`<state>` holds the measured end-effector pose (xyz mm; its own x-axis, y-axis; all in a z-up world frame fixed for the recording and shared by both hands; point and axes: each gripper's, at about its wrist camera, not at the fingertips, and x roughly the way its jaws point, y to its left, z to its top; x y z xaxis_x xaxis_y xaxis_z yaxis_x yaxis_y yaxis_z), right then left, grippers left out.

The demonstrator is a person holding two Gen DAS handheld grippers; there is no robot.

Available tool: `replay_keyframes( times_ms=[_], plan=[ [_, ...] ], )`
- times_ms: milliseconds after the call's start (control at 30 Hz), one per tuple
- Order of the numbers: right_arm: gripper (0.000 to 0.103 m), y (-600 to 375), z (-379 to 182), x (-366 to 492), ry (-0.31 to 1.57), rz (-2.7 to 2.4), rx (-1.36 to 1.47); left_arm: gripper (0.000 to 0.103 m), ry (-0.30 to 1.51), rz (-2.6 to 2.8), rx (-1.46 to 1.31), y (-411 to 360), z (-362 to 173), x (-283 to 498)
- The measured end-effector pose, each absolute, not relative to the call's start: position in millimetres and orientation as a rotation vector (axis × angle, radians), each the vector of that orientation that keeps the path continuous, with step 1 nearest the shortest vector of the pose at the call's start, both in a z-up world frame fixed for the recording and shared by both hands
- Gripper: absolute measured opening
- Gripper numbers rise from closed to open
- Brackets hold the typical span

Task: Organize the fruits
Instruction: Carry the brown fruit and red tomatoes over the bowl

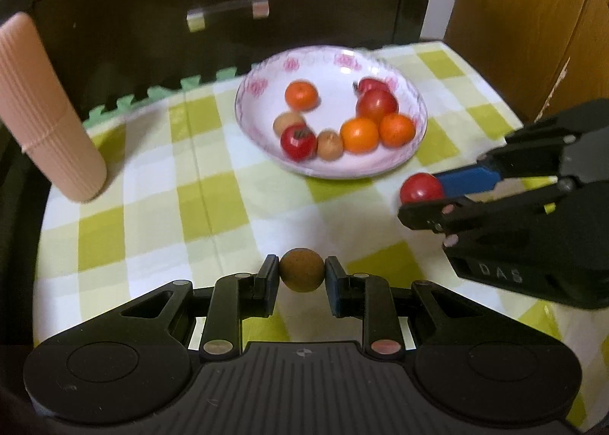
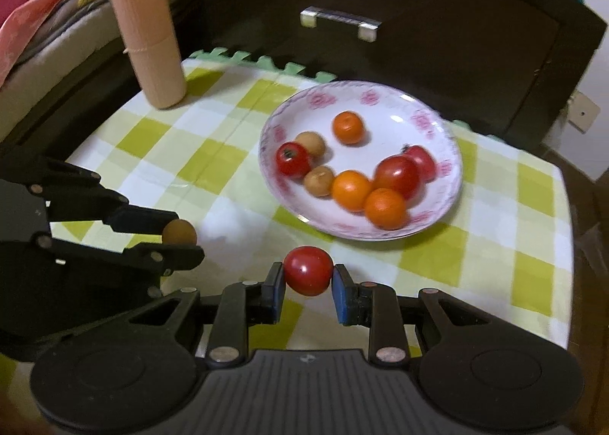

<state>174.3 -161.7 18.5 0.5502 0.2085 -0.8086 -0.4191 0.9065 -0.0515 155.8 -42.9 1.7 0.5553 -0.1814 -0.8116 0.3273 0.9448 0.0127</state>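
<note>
Tablecloth (image 1: 160, 176), checked green and white, filled the middle of both views; toward the upper centre of the left wrist view sat the flowered plate (image 1: 384, 62), already holding three orange fruits, three red ones and two brown ones; a ribbed pink cylinder (image 1: 49, 119) stood at the left edge; the right gripper (image 2: 309, 279), at lower centre of its own view, was closed to the width of a red tomato (image 2: 308, 270) and pinched it between its pads; the left gripper (image 1: 302, 275), at lower centre of its view, was likewise closed on a small brown fruit (image 1: 302, 270); both fruits appeared lifted clear of the cloth, short of the plate's near rim. By my judgement the step in hand was carrying the last two loose fruits to the plate; the next move would call for bringing each over a bare patch of the plate, low, then opening the tongs gently, lest a round fruit roll or knock its neighbours.
</note>
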Motion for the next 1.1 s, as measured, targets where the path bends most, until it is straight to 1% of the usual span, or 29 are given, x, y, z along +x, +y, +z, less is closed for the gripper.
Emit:
replay_keyframes(
  times_ms=[567,1100],
  plan=[
    [0.026,-184,43,208,0.862,0.29,-0.208,0.033,0.861,-0.279,0.153,-74,34,208],
    [0.026,-195,38,261,0.853,0.24,-0.172,0.033,0.883,-0.269,0.146,-86,27,261]
  ],
)
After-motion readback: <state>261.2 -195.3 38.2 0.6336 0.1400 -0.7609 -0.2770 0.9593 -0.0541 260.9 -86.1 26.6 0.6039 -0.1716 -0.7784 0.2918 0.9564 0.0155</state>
